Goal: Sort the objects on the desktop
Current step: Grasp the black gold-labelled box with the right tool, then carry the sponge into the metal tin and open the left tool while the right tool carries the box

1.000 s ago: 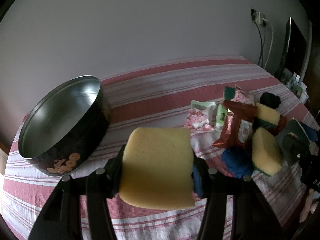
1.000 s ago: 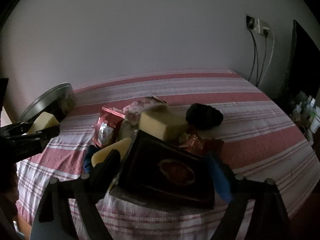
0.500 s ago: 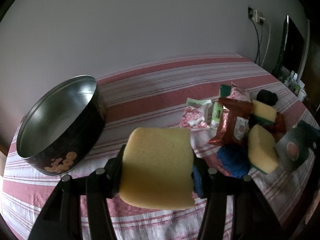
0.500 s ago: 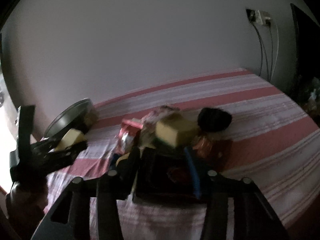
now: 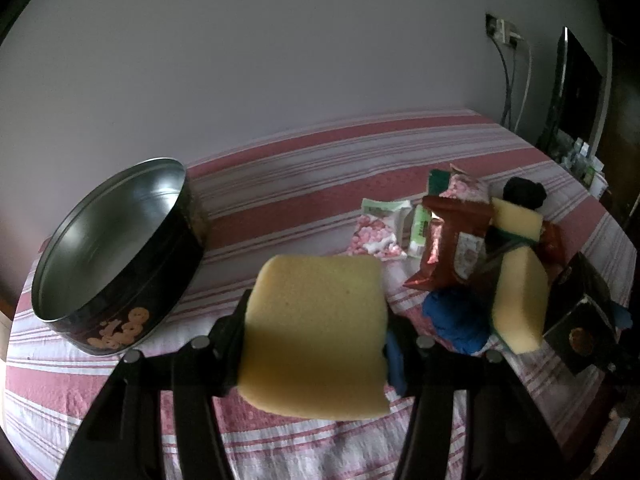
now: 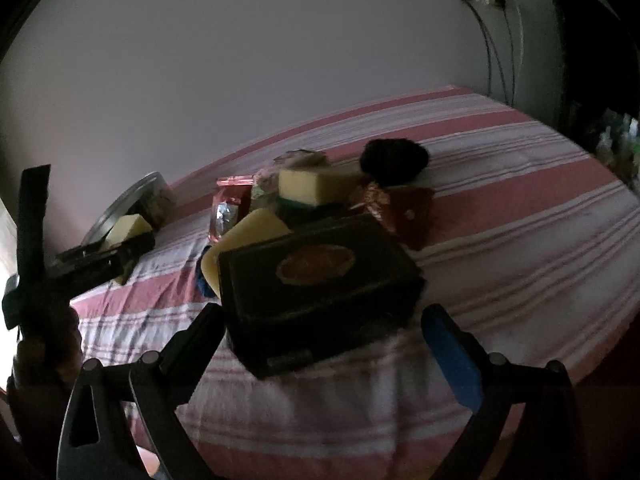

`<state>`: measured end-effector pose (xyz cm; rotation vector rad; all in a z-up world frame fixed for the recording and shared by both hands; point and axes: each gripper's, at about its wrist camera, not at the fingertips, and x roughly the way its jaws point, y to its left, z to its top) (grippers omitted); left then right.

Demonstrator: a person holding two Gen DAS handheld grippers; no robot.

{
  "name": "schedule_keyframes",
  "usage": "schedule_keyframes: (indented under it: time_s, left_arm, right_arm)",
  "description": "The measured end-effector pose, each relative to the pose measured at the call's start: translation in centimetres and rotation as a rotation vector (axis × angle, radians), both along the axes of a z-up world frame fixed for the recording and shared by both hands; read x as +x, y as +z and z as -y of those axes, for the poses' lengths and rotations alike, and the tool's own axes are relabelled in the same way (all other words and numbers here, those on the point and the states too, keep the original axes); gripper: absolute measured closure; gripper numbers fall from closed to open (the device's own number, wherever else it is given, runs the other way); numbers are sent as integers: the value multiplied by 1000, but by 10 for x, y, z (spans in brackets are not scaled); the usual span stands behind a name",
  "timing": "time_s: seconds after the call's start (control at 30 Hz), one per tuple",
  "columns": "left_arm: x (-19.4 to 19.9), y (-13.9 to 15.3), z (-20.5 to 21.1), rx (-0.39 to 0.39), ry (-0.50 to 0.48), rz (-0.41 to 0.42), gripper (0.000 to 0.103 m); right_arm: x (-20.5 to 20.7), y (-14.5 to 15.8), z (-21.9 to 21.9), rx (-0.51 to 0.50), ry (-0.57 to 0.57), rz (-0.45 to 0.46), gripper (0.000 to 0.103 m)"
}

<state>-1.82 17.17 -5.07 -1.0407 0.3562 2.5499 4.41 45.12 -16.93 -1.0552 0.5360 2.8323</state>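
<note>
My left gripper [image 5: 316, 344] is shut on a yellow sponge [image 5: 316, 336] and holds it above the striped cloth, right of an empty round metal tin [image 5: 108, 248]. It also shows at the left of the right wrist view [image 6: 120, 240]. My right gripper [image 6: 324, 336] is open, its fingers either side of the near end of a black box [image 6: 316, 276] that lies on the cloth. Behind the box is a pile: two yellow sponges [image 6: 312, 188], red snack bags [image 5: 452, 248], a blue ball [image 5: 456, 320] and a black object [image 6: 394, 160].
Pink-and-white candy packets [image 5: 380, 232] lie left of the pile. The table's right edge [image 6: 600, 320] curves close by. A wall with a socket and cables [image 5: 504, 32] stands behind. Striped cloth [image 5: 320, 160] stretches between tin and pile.
My right gripper has opened and drawn back from the black box, which now rests on the cloth. My left gripper still holds the sponge and has barely moved.
</note>
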Motion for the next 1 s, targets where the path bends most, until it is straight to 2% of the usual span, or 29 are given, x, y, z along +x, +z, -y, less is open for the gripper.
schedule_keyframes:
  time_s: [0.23,0.43,0.57,0.67,0.77,0.87,1.0]
  left_arm:
    - [-1,3,5,9,5,-13,48]
    - [-4,-1,10,24,10,6,48]
    - [-3,0,12,26,8,2,48]
    - [-5,4,18,35,18,-7,48]
    - [-7,8,25,48,33,-12,48]
    - [-10,10,34,54,51,-20,48]
    - [-13,9,45,46,71,-22,48]
  right_arm:
    - [-33,-5,2,34,-9,-4,1]
    - [-31,-3,2,55,-7,-32,2]
    - [-27,2,0,31,-31,-56,4]
    - [-20,19,4,12,-31,-116,5]
    - [-16,44,19,61,-1,-169,13]
    - [-20,67,38,82,45,-228,13]
    - [-32,80,61,214,66,-234,14]
